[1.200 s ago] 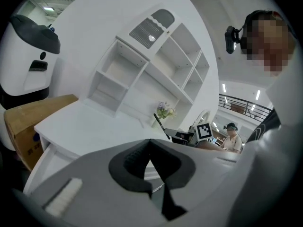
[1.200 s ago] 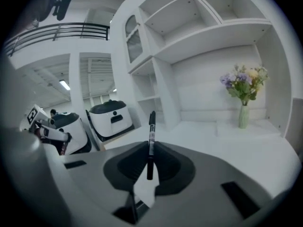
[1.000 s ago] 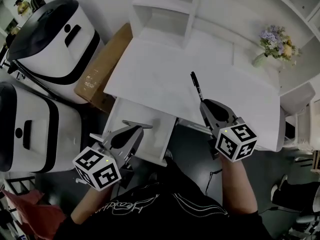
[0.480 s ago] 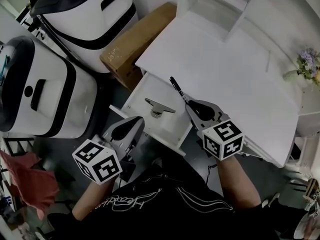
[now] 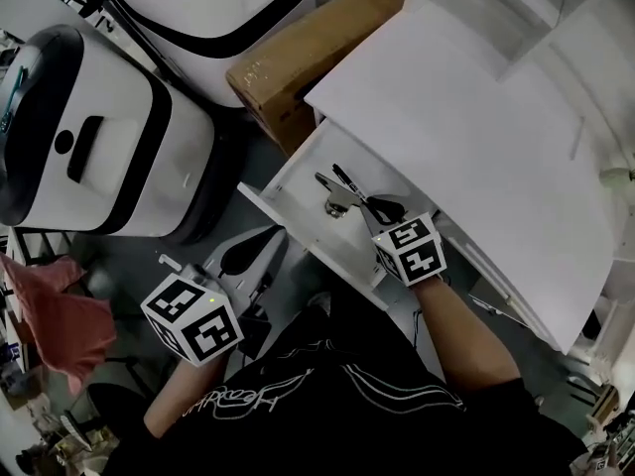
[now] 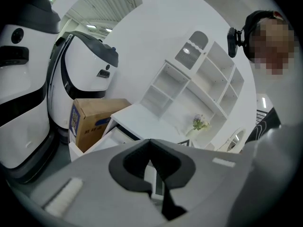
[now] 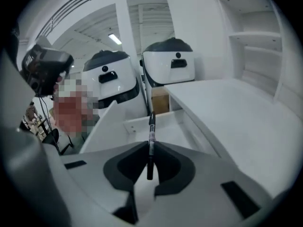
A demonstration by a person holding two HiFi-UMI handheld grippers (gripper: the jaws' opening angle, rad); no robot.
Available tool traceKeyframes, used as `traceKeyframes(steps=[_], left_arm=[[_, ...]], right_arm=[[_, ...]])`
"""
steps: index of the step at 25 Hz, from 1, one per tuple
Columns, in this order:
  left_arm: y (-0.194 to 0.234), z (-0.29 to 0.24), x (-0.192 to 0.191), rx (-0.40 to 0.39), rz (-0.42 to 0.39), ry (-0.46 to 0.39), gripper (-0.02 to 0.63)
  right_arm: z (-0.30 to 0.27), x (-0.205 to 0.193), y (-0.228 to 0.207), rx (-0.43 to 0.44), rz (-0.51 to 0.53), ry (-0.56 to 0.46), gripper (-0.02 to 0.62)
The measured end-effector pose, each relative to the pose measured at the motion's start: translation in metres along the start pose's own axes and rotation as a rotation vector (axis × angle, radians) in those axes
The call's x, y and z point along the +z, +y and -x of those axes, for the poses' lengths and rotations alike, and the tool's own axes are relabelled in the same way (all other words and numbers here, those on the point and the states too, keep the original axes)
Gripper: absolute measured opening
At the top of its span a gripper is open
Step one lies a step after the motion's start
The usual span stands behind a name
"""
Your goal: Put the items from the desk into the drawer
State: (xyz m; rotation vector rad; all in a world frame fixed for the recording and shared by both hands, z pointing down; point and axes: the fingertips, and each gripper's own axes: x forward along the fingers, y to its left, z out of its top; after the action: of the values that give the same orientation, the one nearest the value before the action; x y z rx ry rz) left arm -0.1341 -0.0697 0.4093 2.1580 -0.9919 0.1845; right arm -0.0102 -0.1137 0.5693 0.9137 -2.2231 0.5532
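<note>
The white drawer [image 5: 301, 216] stands pulled open under the white desk [image 5: 476, 117]. A grey metal clip [image 5: 332, 196] lies inside it. My right gripper [image 5: 375, 206] hangs over the drawer, shut on a black pen [image 5: 347, 179] that sticks out past its tips. In the right gripper view the pen [image 7: 151, 126] points along the jaws at the drawer [image 7: 165, 126]. My left gripper [image 5: 260, 256] is low, just outside the drawer's front, shut and holding nothing. Its jaws [image 6: 150, 141] meet in the left gripper view.
A brown cardboard box [image 5: 317, 43] sits on the floor left of the desk, beside two large white and black machines [image 5: 89, 137]. A red cloth [image 5: 50, 315] hangs at the far left. White shelves [image 6: 189, 84] and a small flower bunch [image 6: 200, 123] stand at the desk's back.
My right gripper has carried the pen from above the desk top to above the open drawer. The left gripper has stayed by the drawer's front. The head view has swung left.
</note>
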Motion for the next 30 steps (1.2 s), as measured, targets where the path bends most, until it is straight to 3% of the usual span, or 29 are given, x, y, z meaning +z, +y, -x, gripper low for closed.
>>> traceKeyframes(steps=[10, 19, 25, 30], left_arm=[[0.032, -0.016, -0.012, 0.056, 0.063, 0.033, 0.009], [0.052, -0.018, -0.021, 0.090, 0.093, 0.052, 0.009], [0.046, -0.023, -0.015, 0.042, 0.062, 0.067, 0.009], [0.022, -0.027, -0.007, -0.071, 0.020, 0.069, 0.009]], right_arm=[[-0.091, -0.075, -0.038, -0.032, 0.043, 0.268, 0.043], [-0.118, -0.101, -0.054, -0.036, 0.001, 0.345, 0.043], [-0.109, -0.090, -0.046, -0.015, -0.055, 0.291, 0.169], [-0.055, -0.058, -0.021, 0.045, -0.139, 0.117, 0.181]])
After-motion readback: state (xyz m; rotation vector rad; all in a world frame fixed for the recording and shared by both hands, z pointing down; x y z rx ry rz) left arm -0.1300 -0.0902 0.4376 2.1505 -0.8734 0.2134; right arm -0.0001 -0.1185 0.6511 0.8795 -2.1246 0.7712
